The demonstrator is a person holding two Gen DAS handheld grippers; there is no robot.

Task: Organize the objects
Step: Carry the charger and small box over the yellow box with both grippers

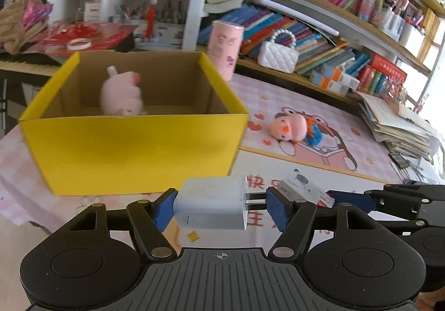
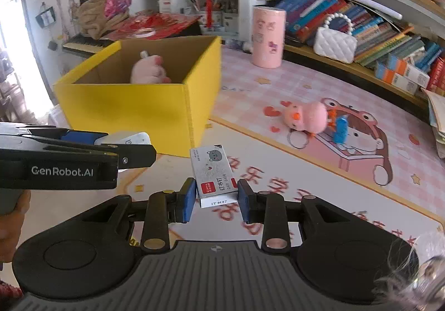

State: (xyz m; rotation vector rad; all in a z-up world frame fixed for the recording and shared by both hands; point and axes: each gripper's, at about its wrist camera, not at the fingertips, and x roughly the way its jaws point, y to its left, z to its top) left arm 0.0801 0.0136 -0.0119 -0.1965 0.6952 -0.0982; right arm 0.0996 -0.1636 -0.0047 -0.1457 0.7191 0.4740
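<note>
I am carrying a white charger [image 1: 210, 205] clamped in my left gripper [image 1: 219, 206] and a staple box [image 2: 215, 180] clamped in my right gripper [image 2: 215, 199]. Both are heading for the yellow box [image 1: 133, 149] just beyond; next, I judge, comes lifting over its near wall.

Table [image 2: 319, 171]: wearing a pink checked cartoon mat.
Yellow box [image 2: 133, 110]: sitting on its far left part.
Pink cylinder [image 2: 267, 36]: standing upright behind the box.
Pink plush [image 2: 306, 116]: lying beside a blue toy [image 2: 340, 128].
</note>
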